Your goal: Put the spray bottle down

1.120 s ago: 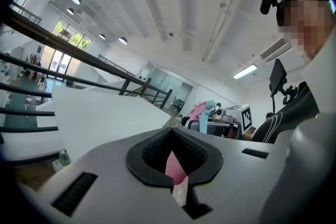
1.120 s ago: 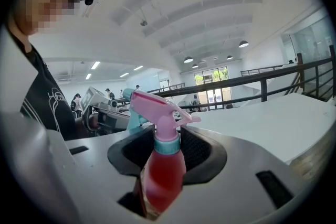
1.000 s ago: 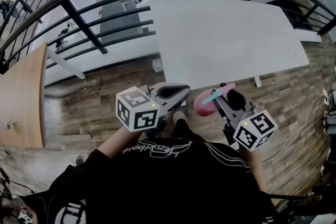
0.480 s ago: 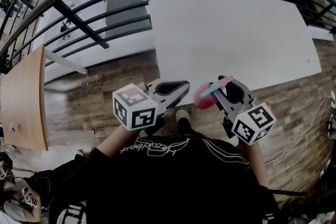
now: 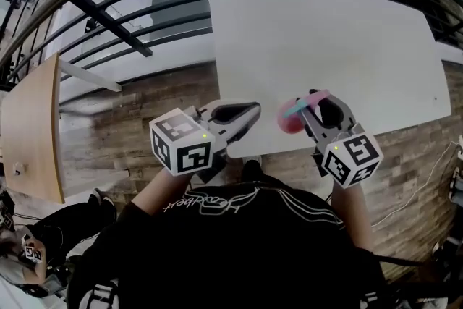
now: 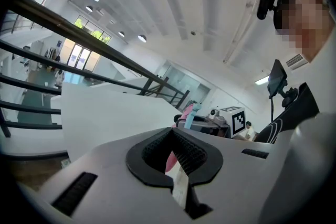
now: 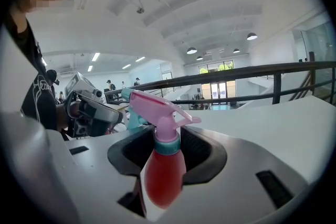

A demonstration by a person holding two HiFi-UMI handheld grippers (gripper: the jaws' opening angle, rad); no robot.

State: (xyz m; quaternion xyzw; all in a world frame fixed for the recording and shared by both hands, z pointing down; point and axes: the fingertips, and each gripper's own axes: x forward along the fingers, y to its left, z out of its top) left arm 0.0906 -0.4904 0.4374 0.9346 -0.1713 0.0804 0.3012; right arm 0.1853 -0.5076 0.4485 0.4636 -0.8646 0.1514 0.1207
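I see the spray bottle (image 7: 160, 176) with a red body, a teal collar and a pink head; in the head view its trigger reads light blue. The right gripper (image 5: 318, 105) and the left gripper (image 5: 248, 111) are pale grey with black ribbed pads. The left cube (image 5: 182, 148) and the right cube (image 5: 352, 159) are white with black square markers. The table (image 5: 325, 32) is plain white. The floor (image 5: 145, 101) is brown wood plank, streaked grey. The railing (image 5: 108, 18) is black. The shirt (image 5: 239, 250) is black with white lettering, and the side table (image 5: 32, 134) is light tan wood.
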